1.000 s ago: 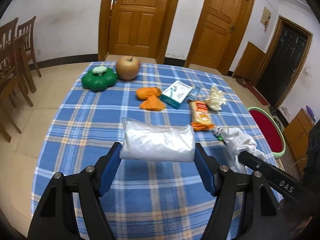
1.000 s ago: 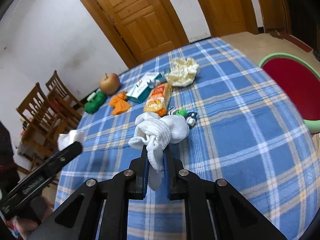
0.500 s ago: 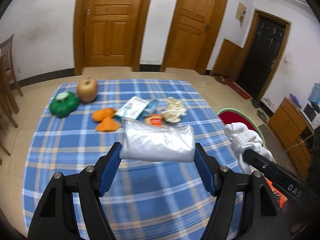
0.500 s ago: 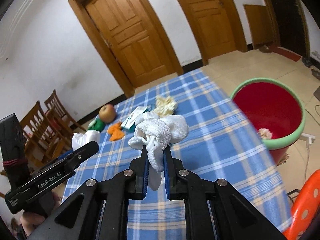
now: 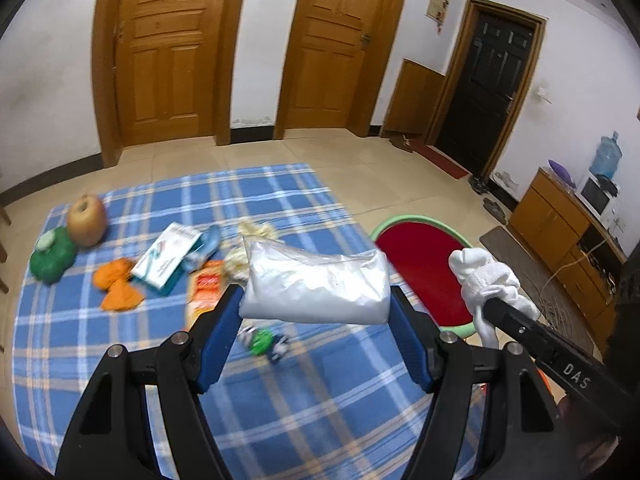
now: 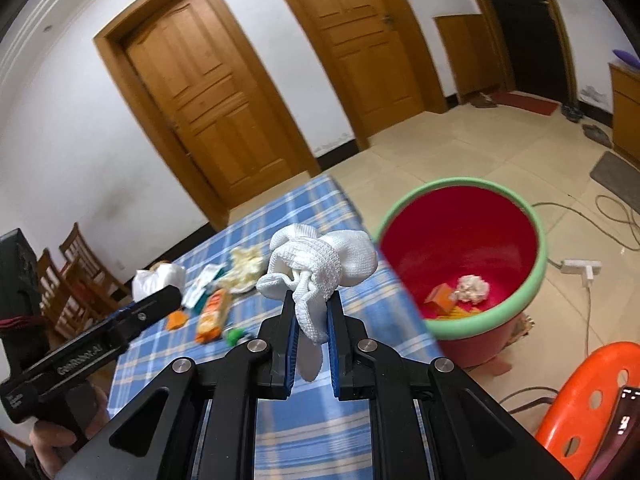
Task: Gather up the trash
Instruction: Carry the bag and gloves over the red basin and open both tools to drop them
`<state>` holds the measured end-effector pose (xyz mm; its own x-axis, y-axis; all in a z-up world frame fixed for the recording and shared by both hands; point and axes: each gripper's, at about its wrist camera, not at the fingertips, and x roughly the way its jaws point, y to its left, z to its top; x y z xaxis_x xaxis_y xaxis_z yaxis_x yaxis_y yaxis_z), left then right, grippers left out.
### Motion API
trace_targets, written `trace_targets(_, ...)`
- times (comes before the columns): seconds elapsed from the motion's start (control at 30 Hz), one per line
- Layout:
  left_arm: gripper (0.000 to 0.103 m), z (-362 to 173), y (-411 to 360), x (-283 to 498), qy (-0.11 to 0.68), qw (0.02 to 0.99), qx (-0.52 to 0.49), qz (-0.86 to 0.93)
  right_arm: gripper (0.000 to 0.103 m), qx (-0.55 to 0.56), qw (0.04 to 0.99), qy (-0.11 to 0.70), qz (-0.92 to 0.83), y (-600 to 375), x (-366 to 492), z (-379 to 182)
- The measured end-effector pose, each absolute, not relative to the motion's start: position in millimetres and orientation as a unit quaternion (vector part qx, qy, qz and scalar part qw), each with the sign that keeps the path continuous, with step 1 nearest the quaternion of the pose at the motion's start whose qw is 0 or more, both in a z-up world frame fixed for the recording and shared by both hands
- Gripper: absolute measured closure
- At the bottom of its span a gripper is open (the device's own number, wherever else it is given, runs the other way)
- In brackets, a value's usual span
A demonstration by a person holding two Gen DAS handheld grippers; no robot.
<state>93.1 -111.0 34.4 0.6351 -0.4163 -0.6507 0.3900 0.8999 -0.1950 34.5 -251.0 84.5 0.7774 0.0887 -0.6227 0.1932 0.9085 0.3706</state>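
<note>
My left gripper (image 5: 316,300) is shut on a white plastic bag (image 5: 320,280) and holds it above the blue checked table (image 5: 120,360). My right gripper (image 6: 312,308) is shut on a white balled sock (image 6: 320,264), held above the table's right edge, next to the red bin with a green rim (image 6: 460,260). The sock also shows in the left wrist view (image 5: 488,280). The bin (image 5: 416,264) stands on the floor right of the table and holds some trash (image 6: 472,288).
On the table lie an orange snack packet (image 5: 206,284), a teal box (image 5: 168,260), orange peels (image 5: 116,284), crumpled paper (image 5: 256,232), a small green toy (image 5: 262,340), an apple (image 5: 86,220) and a green pepper-shaped item (image 5: 52,256). An orange stool (image 6: 580,400) stands at the right.
Both grippers have risen and swung right toward the bin, still holding the bag and the sock. The bin's inside now shows in the right wrist view.
</note>
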Motion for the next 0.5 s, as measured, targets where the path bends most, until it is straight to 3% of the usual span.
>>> trace_targets(0.5,0.031,18.5,-213.8,136.1,0.379,0.882,0.035,-0.277,0.089,0.224,0.902,0.356,-0.092,-318.6,53.9,59.9)
